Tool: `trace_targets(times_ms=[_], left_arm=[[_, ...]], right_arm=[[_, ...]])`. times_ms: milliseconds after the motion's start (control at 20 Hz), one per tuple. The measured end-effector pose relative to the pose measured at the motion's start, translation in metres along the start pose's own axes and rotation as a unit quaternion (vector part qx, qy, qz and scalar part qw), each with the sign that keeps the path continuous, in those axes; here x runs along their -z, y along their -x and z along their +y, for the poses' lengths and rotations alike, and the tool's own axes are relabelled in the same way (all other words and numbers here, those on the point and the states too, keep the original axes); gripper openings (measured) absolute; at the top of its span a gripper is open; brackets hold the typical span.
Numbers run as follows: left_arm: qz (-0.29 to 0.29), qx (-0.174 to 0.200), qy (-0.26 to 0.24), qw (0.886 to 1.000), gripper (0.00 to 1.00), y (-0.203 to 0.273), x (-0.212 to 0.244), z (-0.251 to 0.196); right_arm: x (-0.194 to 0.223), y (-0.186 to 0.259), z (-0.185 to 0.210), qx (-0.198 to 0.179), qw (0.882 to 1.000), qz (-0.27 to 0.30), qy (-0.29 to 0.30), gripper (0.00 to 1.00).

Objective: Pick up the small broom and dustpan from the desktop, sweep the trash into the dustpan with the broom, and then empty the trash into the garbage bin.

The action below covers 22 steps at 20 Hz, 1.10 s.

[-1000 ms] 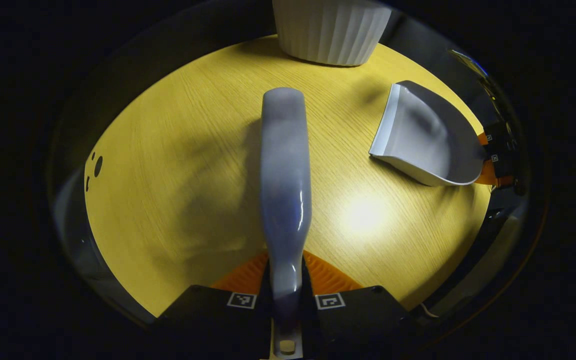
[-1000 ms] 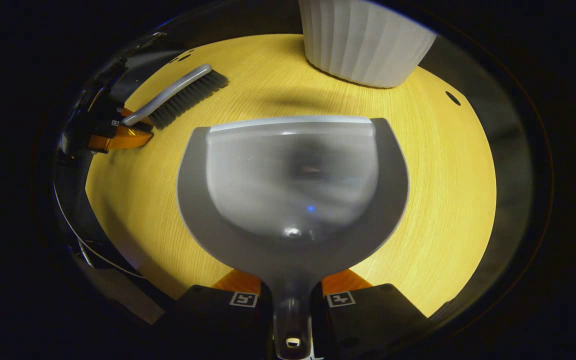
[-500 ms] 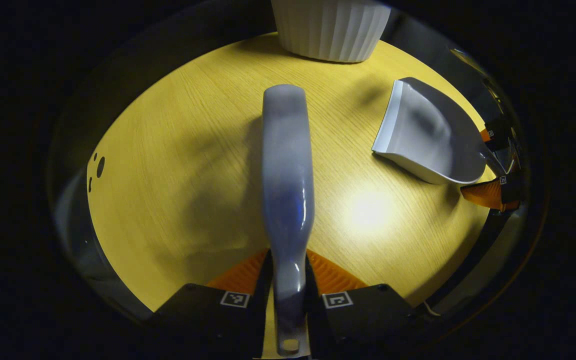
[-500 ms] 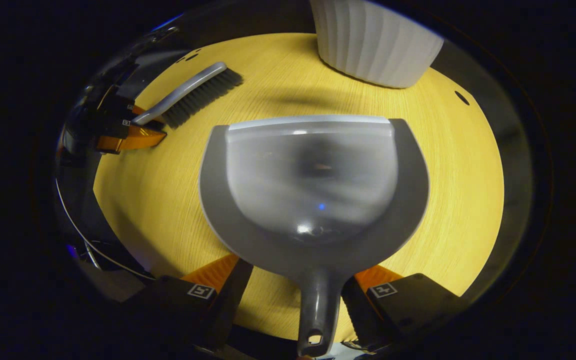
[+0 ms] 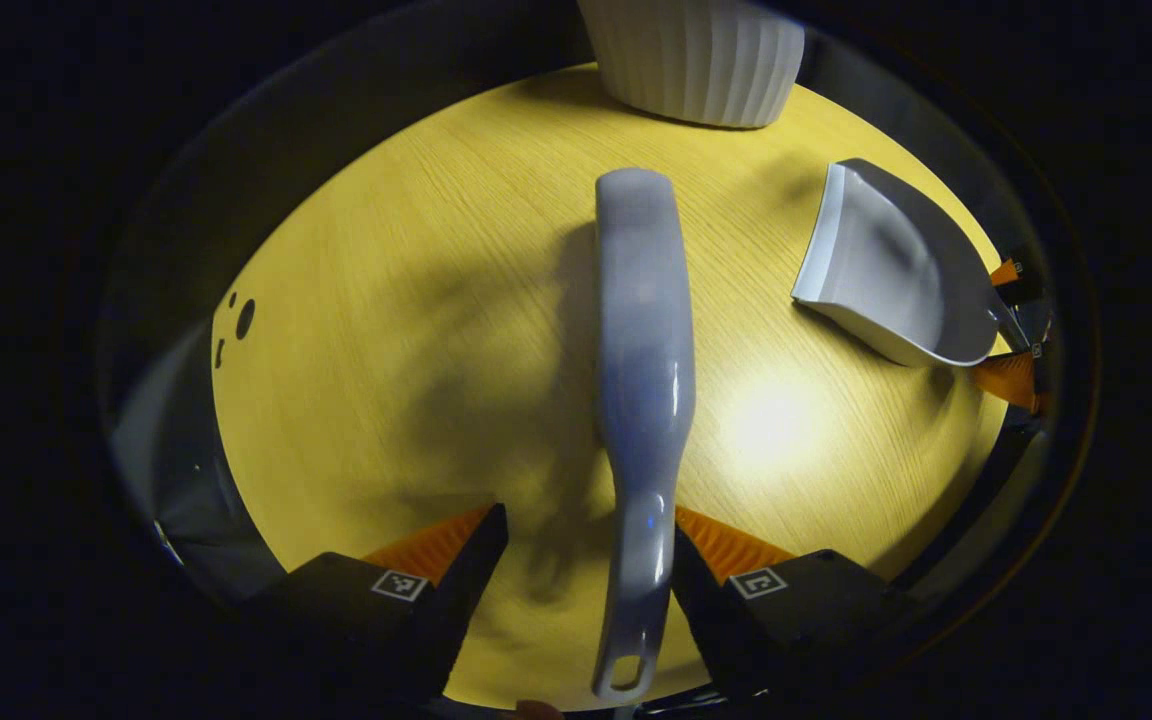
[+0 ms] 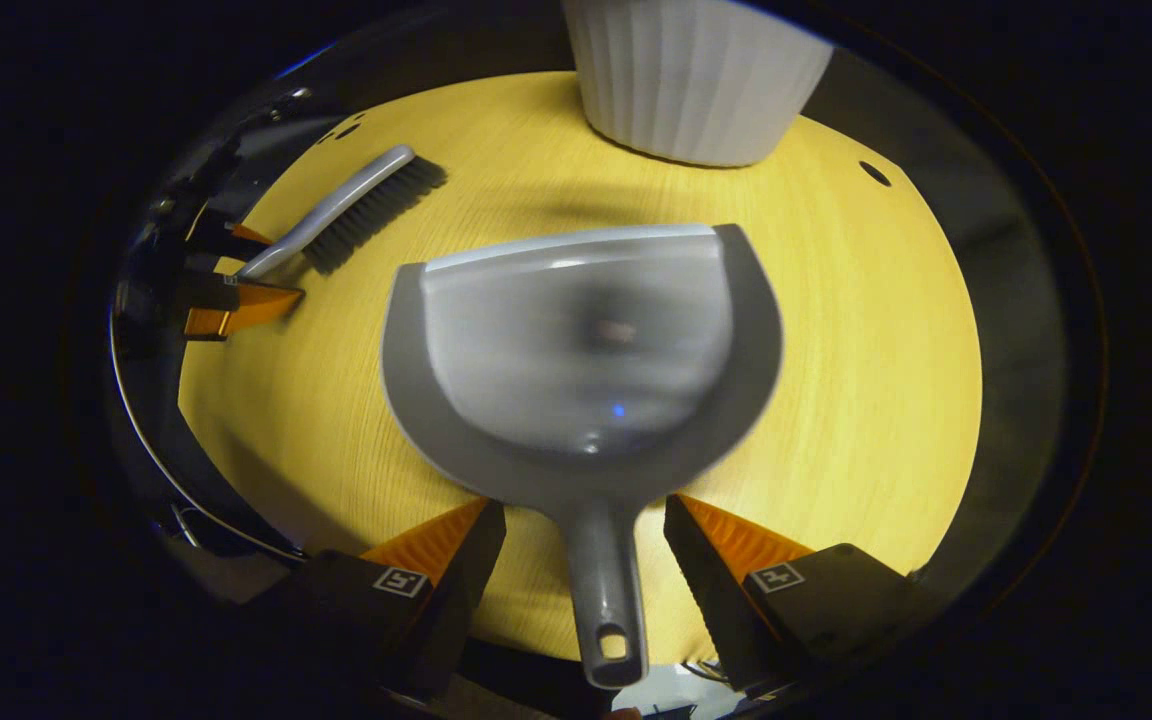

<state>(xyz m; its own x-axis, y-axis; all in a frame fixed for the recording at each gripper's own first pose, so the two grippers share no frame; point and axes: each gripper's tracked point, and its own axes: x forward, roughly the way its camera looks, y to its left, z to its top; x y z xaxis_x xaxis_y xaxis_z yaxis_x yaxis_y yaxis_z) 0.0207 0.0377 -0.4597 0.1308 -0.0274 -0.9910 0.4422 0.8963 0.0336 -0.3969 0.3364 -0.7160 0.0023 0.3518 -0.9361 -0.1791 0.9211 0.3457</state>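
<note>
With both tools lying flat on the desktop (image 5: 386,330), my left gripper (image 5: 586,560) stands wide around the broom (image 5: 641,360) handle, not pressing it. Likewise my right gripper (image 6: 584,545) gapes astride the dustpan (image 6: 576,350) handle; the garbage bin (image 6: 696,75) waits beyond.

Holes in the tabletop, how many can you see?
4. Three in a cluster at the table's left edge in the left gripper view, one beside the bin. Others may be hidden.

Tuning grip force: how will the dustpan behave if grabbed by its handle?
The dustpan looks like thin moulded plastic: probably stiff and light. Its glossy, narrow handle may slip or twist between the right gripper jaws, which stand open. The wide scoop sits far ahead of the handle, so it may droop forward.
</note>
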Motion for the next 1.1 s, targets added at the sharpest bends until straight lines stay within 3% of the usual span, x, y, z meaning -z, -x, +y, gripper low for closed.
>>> trace_targets(times_ms=[250,500,600,850,1000,1100], left_arm=[[-0.059,-0.02,-0.011,0.998,0.94,0.036,-0.015,0.001],[-0.179,-0.025,0.022,0.983,0.93,0.098,-0.052,-0.007],[-0.243,-0.022,0.051,0.968,0.94,0.13,-0.071,-0.009],[-0.402,-0.046,0.082,0.911,0.93,0.224,-0.121,0.001],[-0.472,-0.056,0.087,0.876,0.93,0.275,-0.135,0.003],[-0.506,-0.048,0.104,0.855,0.93,0.307,-0.143,0.001]], right_arm=[[-0.033,0.058,-0.002,-0.01,0.996,-0.08,-0.036,1.0],[-0.069,0.121,-0.014,0.008,0.977,-0.201,-0.064,1.0],[-0.089,0.15,-0.027,0.031,0.962,-0.262,-0.064,1.0],[-0.138,0.228,-0.037,0.073,0.909,-0.408,-0.043,0.99],[-0.154,0.271,-0.036,0.097,0.88,-0.464,-0.025,0.99],[-0.162,0.286,-0.032,0.11,0.868,-0.483,-0.015,0.99]])
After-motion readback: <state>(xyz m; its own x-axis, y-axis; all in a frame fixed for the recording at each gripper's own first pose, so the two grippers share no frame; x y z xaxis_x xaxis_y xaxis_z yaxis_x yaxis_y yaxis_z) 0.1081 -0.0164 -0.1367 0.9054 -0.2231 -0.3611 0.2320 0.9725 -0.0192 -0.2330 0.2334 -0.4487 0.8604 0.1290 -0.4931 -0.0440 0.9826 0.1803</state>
